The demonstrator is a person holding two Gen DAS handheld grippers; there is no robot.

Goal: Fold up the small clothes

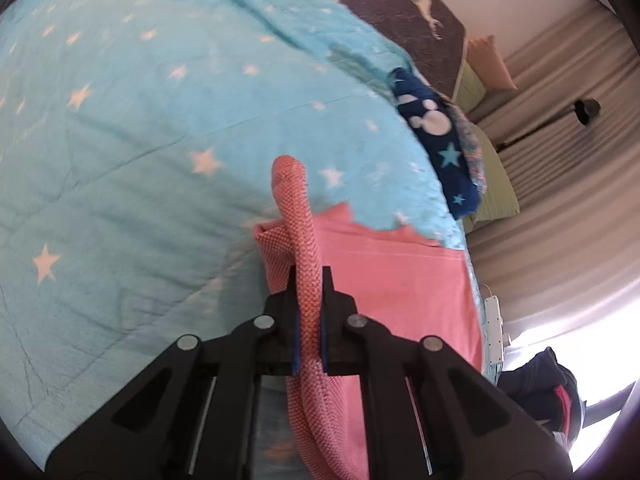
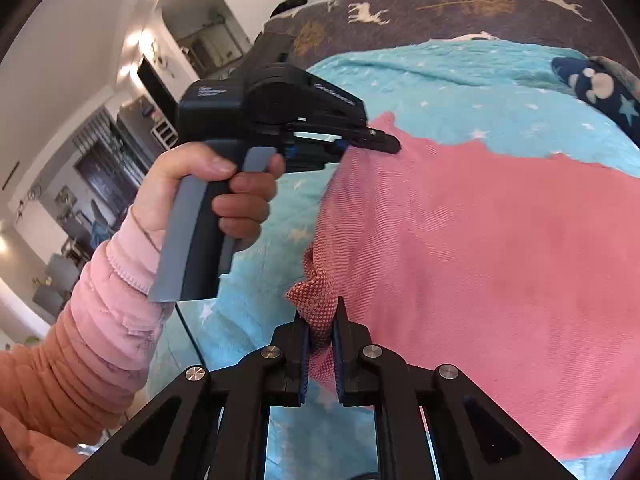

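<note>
Black jaws of the right gripper [image 2: 320, 322], low centre in its own view, pinch a bunched corner of a pink knit garment [image 2: 480, 264] spread over a star-print turquoise blanket [image 2: 460, 80]. At upper left of that view, a hand [image 2: 208, 196] in a pink sleeve [image 2: 100, 320] grips the left gripper [image 1: 309, 276], its jaws nearly closed on a raised fold of the same garment, at that view's lower centre.

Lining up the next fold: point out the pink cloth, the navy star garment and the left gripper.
pink cloth [image 2: 500, 280], right wrist view, on its flat middle.
navy star garment [image 1: 436, 136], left wrist view, on its printed middle.
left gripper [image 2: 380, 140], right wrist view, at its fingertips on the cloth edge.
</note>
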